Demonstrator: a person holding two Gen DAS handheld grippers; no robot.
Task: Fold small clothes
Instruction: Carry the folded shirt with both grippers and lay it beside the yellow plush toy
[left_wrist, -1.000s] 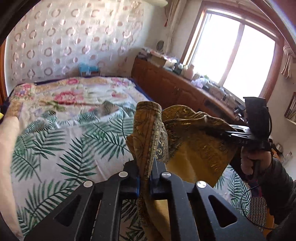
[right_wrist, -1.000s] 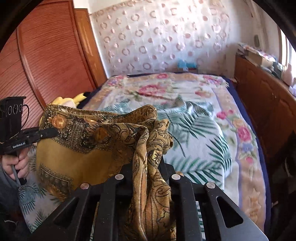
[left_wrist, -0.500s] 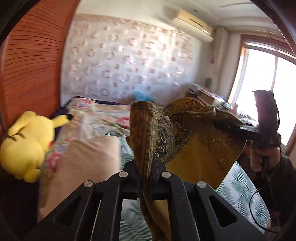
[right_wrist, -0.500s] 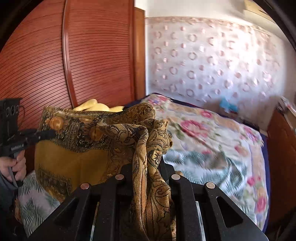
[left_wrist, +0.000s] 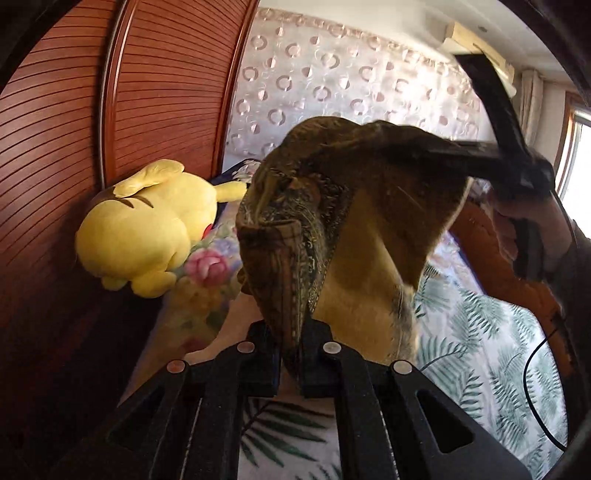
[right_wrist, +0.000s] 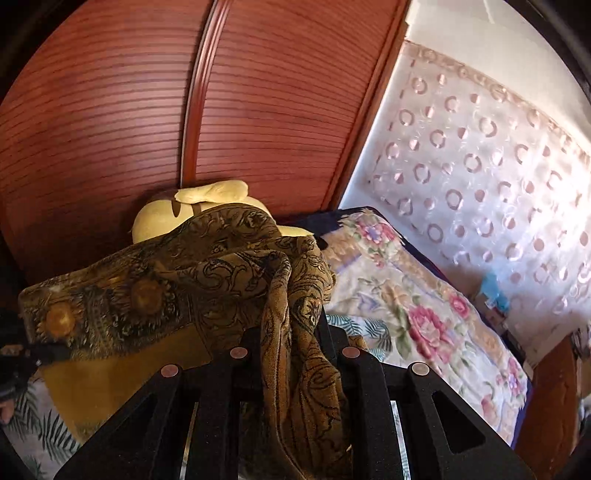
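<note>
A mustard-brown patterned scarf (left_wrist: 369, 229) hangs in the air over the bed, stretched between both grippers. My left gripper (left_wrist: 291, 350) is shut on a bunched corner of it at the bottom middle of the left wrist view. The right gripper (left_wrist: 436, 151) shows there at upper right, blurred, clamped on the cloth's far corner, with a hand below it. In the right wrist view my right gripper (right_wrist: 291, 332) is shut on a thick fold of the scarf (right_wrist: 166, 291), which drapes to the left. The left gripper's tip (right_wrist: 44, 352) pinches the far corner there.
A yellow plush toy (left_wrist: 147, 229) lies at the head of the bed against the slatted wooden headboard (left_wrist: 66, 155). The bedspread (left_wrist: 491, 354) with palm leaves and flowers lies below. A circle-patterned curtain (right_wrist: 480, 155) covers the wall. A black cable (left_wrist: 535, 387) hangs at the right.
Both grippers have swung round from the foot of the bed and window toward the headboard and plush toy, rolling as they went. The scarf stays held between them.
</note>
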